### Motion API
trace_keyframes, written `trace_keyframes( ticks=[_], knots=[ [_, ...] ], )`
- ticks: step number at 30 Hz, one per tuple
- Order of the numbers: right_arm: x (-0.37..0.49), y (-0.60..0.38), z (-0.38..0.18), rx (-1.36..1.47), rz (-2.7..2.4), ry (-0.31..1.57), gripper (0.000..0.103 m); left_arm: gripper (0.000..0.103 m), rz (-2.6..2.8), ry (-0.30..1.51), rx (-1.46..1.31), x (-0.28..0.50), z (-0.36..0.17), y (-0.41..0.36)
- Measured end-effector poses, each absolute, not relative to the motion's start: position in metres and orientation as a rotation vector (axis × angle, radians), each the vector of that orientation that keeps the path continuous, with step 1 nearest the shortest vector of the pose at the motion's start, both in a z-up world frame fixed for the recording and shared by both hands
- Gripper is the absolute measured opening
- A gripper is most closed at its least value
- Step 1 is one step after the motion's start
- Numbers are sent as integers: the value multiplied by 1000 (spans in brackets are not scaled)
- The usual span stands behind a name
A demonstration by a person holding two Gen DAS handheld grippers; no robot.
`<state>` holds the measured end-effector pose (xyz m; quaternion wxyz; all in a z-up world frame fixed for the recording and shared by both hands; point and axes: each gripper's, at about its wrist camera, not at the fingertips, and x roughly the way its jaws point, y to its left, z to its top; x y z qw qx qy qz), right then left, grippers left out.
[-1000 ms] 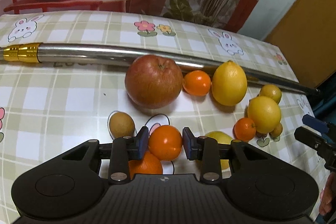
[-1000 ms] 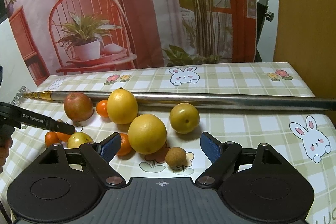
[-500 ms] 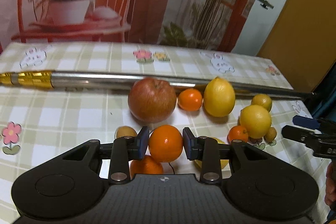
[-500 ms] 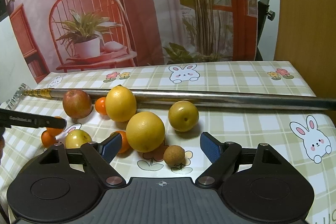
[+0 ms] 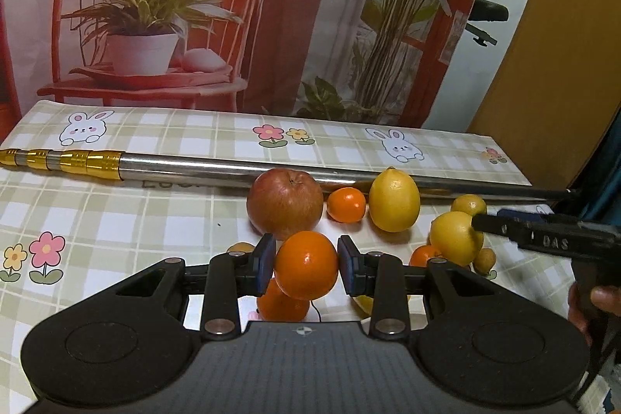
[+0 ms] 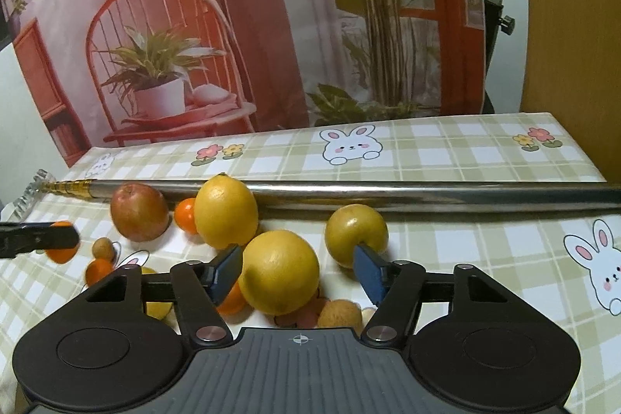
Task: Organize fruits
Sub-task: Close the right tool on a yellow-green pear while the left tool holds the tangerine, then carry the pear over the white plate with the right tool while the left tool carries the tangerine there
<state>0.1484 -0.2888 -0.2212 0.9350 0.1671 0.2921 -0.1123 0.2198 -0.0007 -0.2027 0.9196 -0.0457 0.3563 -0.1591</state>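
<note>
- Left wrist view: the left gripper has its blue pads pinched on an orange, one pad on each side, the fruit held up off the checked tablecloth.
- Right under it sits a second orange on the cloth, partly hidden.
- Count the small tangerines here: one between the red apple and the lemon, one more low by the big yellow citrus. Two.
- One apple only, touching the long steel pole that runs across the table.
- Right wrist view: the right gripper is closing its jaws around that big yellow citrus; the left pad is at its skin, the right pad still stands clear with a gap showing.
- One yellow-green round fruit lies just beyond the right pad.
- Small brown fruits, two in sight: one beside the citrus, near the gripper body, one over by the apple.
- The lemon leans against the pole, just behind the citrus.
- A yellow fruit peeks from behind the left finger; what kind it is cannot be told.
</note>
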Motion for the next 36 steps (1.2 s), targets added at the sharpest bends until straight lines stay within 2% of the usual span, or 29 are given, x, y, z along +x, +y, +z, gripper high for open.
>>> trace_keyframes(
  ticks=[6,12,17,36],
  knots=[
    [153,-302,-222,330,-329,542,60,37,-329,740,-95,220,-207,-3],
    [171,-316,-242,366,-372,575,53,37,-342,743,-95,217,-208,-3],
    [178,-324,-255,438,-380,592,43,37,-347,741,-97,214,-207,-3],
    [112,-296,-221,423,-303,506,42,37,-399,728,-54,173,-197,0]
  ],
)
